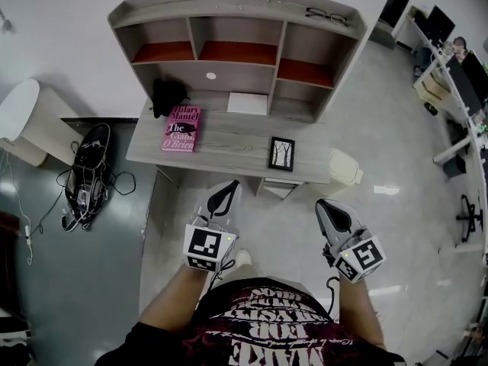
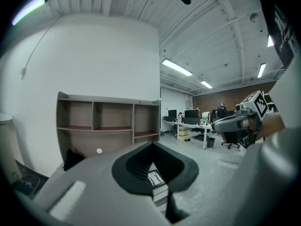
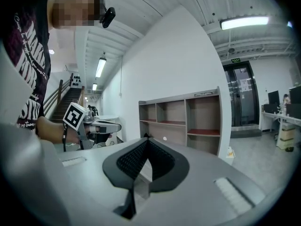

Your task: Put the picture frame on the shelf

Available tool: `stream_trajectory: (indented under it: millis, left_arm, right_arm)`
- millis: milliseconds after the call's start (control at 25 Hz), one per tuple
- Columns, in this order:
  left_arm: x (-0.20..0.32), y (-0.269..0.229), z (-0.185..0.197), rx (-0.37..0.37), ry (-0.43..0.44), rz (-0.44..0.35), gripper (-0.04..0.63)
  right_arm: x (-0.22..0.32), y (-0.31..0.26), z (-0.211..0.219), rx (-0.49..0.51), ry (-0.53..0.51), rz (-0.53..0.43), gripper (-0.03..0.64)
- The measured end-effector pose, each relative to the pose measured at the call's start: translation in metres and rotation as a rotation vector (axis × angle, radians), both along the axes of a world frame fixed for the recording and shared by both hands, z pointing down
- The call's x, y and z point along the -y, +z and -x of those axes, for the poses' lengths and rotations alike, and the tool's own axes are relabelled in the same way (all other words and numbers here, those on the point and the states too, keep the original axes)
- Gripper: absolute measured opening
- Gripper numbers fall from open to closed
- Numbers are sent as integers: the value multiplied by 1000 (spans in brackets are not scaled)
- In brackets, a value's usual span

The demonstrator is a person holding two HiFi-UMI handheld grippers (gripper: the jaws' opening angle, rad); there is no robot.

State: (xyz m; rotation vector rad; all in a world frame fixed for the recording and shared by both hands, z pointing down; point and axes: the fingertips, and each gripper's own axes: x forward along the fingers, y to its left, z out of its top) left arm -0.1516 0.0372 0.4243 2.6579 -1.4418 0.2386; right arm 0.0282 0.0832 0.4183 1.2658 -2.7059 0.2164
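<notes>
The picture frame [image 1: 281,153], black with a tree drawing, lies on the right part of the wooden desk [image 1: 229,145], below the shelf unit [image 1: 236,52] with its open compartments. My left gripper [image 1: 227,191] and right gripper [image 1: 326,207] hover over the floor just in front of the desk, apart from the frame. Both are shut with nothing in them. In the left gripper view the frame [image 2: 154,178] shows through the hollow of the shut gripper [image 2: 153,145], and the shelf unit [image 2: 108,121] stands behind. In the right gripper view the gripper [image 3: 147,140] points toward the shelf unit [image 3: 188,121].
A pink book [image 1: 181,128], a black bag [image 1: 168,95] and a white sheet [image 1: 248,102] lie on the desk. Glasses [image 1: 326,14] rest on the shelf top. A white bin [image 1: 345,166] stands by the desk's right end. Shoes and cables [image 1: 88,174] lie at left.
</notes>
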Motion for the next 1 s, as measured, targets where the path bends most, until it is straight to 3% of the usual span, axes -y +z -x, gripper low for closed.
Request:
stream_trajectory:
  millis: [520, 1000]
  left_arm:
    - [39, -10, 3, -33, 49, -32, 1]
    - [75, 2, -15, 7, 42, -1, 1]
  right_arm:
    - [25, -17, -4, -13, 68, -28, 23]
    - [65, -10, -30, 27, 76, -31, 23]
